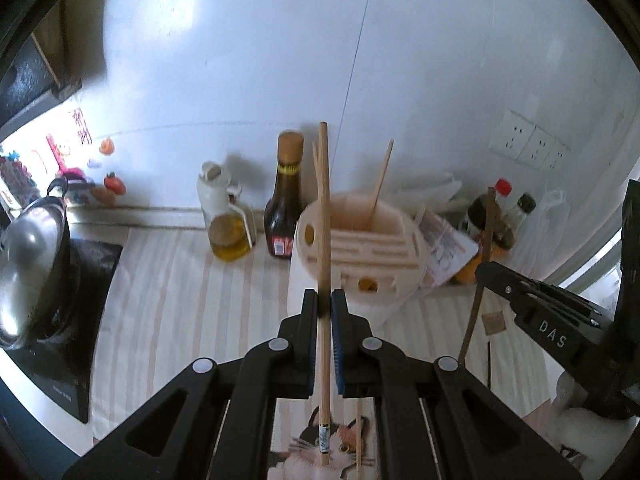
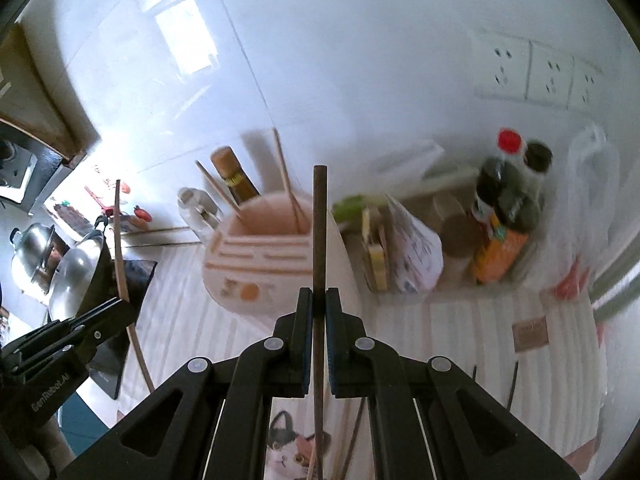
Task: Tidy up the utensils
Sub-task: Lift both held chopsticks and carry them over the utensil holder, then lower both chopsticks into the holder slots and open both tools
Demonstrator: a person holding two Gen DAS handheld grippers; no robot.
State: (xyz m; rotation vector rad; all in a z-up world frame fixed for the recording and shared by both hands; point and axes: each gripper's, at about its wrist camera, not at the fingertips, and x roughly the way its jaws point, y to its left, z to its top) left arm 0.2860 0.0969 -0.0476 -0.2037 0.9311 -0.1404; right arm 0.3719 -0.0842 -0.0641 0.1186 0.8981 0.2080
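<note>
My left gripper [image 1: 325, 304] is shut on a light wooden chopstick [image 1: 323, 216] held upright in front of the pink utensil holder [image 1: 372, 256]. The holder has two light chopsticks [image 1: 382, 178] standing in its cup. My right gripper [image 2: 319, 302] is shut on a dark brown chopstick [image 2: 319, 236], upright, just right of the holder [image 2: 260, 256]. The right gripper [image 1: 486, 270] with its dark chopstick [image 1: 482, 264] shows at the right of the left wrist view. The left gripper [image 2: 120, 304] with its light chopstick [image 2: 120, 248] shows at the left of the right wrist view.
A dark sauce bottle [image 1: 285, 200] and an oil bottle [image 1: 228, 220] stand behind the holder by the wall. More bottles [image 2: 506, 216] and packets [image 2: 404, 252] sit at the right. A pot [image 1: 28, 272] is on a cooktop at left. Loose chopsticks [image 2: 512, 384] lie on the striped cloth.
</note>
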